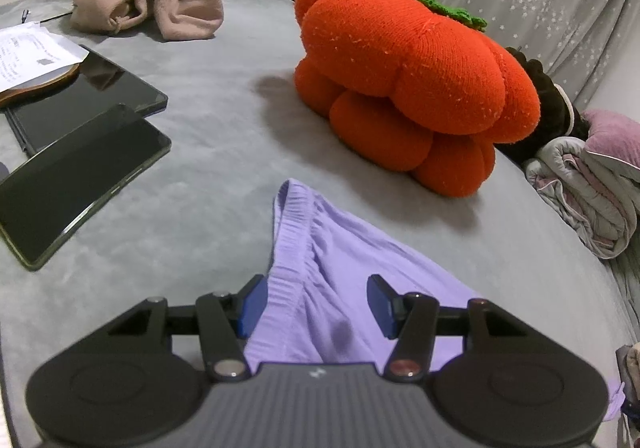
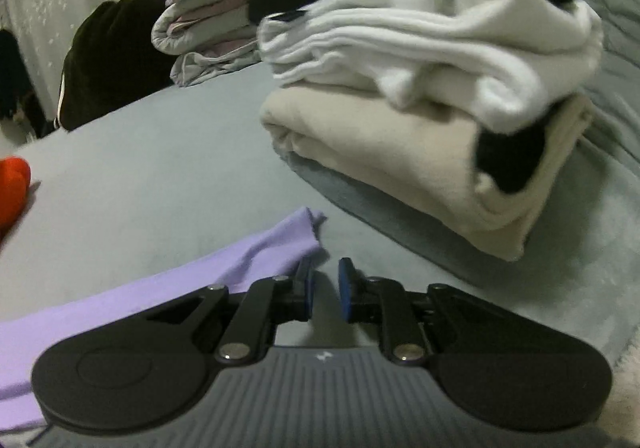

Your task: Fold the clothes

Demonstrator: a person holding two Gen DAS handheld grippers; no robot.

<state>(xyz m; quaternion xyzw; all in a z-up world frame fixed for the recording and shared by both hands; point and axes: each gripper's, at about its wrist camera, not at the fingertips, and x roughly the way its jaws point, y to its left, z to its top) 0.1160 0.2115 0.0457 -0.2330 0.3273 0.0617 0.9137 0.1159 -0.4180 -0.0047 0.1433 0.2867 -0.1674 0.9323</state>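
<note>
Seen from the left wrist, lilac garment (image 1: pixel 320 272): thin, limp knit, ribbed elastic waistband, light; lies on grey bed (image 1: pixel 192 184) between the wide-apart pads of the left hand-held gripper (image 1: pixel 316 306), untouched. Best taken at the waistband.

Right wrist: garment corner (image 2: pixel 296 236) just left of the right hand-held gripper (image 2: pixel 326 294), jaws narrow, nothing between. Folded stack (image 2: pixel 420 120) ahead, right.

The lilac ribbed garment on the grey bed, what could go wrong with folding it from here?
1. The right gripper has bare sheet between its pads, with the lilac ribbed garment corner beside it; closing may miss the cloth.
2. The left gripper straddles the cloth with open jaws, so it could slide.
3. The orange plush pumpkin sits close ahead.
</note>
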